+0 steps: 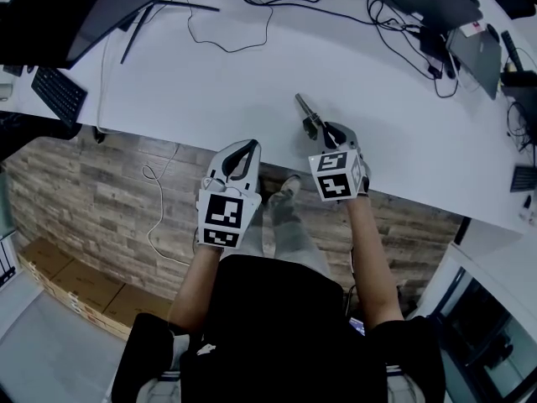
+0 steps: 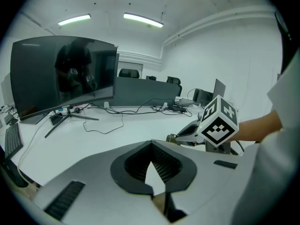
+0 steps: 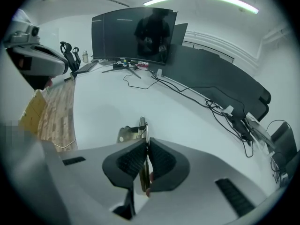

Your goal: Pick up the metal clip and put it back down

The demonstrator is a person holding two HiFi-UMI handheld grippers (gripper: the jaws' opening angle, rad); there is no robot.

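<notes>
I see my right gripper [image 3: 146,143] clamped on the metal clip [image 3: 143,127], a thin flat silvery strip with a bent tab, between ribbed black pads [image 3: 129,161]; my left gripper [image 2: 151,143] is closed, empty

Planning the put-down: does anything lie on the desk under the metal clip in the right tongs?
Nothing visible does. The right tongs are shut on the metal clip; the desk beneath shows no object; cables lie farther back.

Head camera steeply down, 2 close cameras along jaws, desk [image 1: 252,82] shared
</notes>
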